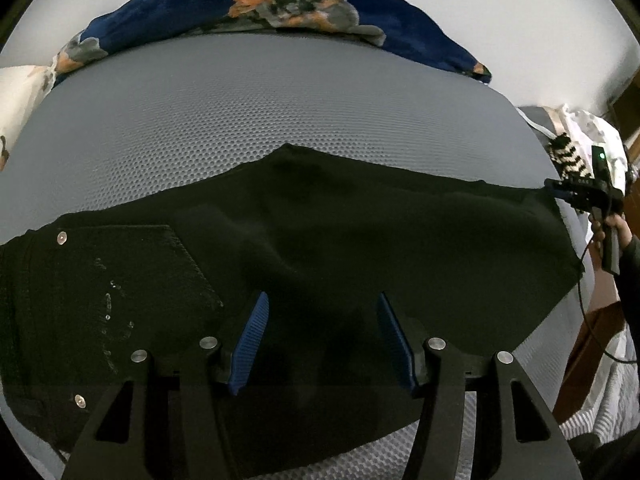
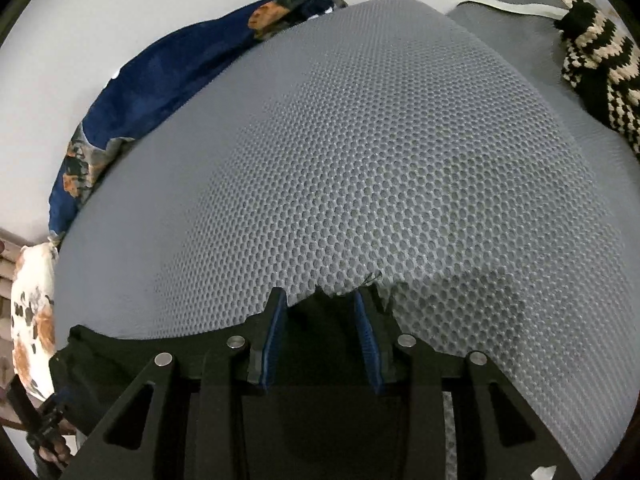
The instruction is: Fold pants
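Observation:
Black pants (image 1: 320, 240) lie across the grey mesh mattress (image 1: 260, 100), with the waist and a back pocket with rivets (image 1: 120, 264) at the left and the leg ends toward the right. My left gripper (image 1: 322, 300) is open, its blue pads low over the pants' middle. In the left wrist view my right gripper (image 1: 560, 190) sits at the far right corner of the leg end. In the right wrist view that gripper (image 2: 320, 300) has its jaws apart with the frayed black hem (image 2: 332, 308) between them.
A navy patterned blanket (image 1: 280, 4) lies bunched along the far edge of the mattress against a white wall. A black-and-cream knitted garment (image 2: 600, 76) lies at the right. A floral pillow (image 2: 32, 320) sits at the left end.

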`<state>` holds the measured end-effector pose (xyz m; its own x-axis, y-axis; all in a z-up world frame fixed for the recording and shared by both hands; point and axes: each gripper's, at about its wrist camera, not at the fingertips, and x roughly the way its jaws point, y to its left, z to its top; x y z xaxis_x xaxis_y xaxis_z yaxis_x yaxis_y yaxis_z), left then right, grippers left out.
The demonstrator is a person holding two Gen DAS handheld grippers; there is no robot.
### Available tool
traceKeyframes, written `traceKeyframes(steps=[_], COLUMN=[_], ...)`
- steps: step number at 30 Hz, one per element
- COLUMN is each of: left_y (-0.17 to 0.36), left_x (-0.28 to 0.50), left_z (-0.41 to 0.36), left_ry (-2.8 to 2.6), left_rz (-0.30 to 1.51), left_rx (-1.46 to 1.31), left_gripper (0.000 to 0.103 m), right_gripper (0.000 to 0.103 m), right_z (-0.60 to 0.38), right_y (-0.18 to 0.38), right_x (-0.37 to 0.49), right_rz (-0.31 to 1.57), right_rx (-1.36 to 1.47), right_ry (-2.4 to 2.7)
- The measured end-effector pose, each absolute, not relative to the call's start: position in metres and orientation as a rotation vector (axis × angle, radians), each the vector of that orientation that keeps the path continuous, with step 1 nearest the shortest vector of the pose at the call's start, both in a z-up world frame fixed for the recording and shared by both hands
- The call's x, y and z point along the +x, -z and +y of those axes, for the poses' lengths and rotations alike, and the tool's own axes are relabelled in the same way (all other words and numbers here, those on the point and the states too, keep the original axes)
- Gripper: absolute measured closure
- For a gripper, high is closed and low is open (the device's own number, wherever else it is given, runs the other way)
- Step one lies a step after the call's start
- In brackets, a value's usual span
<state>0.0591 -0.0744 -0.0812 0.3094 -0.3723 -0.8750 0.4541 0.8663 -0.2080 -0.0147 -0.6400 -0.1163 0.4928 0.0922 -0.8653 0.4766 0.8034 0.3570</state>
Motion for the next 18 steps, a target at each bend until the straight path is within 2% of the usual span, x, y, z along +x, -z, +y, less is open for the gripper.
traceKeyframes(steps=[2,3,6,12,18], left_y=[0.083,0.084,0.086,0.083,0.088], left_x=[0.060,0.061,0.063,0.070,0.078], left_z=[-0.075,-0.076,-0.076,-0.070,-0.063], left_ry=[0.542,0.538,0.524,0.498,0.456], left_rz=[1.122,1.125,1.127,1.106,1.081], left_rx=[0.078,0.081,0.082,0.064,0.069], left_gripper=[0.045,0.045,0.045,0.045,0.045], right_gripper=[0.075,0.090,0.098,0.101,0.103], right_z=[-0.639,-0.638,-0.630,-0.619,-0.630], right_y=[0.117,0.117,0.110,0.060,0.087], right_x=[-0.015,-0.016,-0.023,-0.064,-0.058], right_rz=[1.040,1.042,1.016,0.760,0.805], right_rx=[0.613,0.614,0.564,0.535,0.586], right_ry=[0.248,0.227,0.242,0.350,0.424])
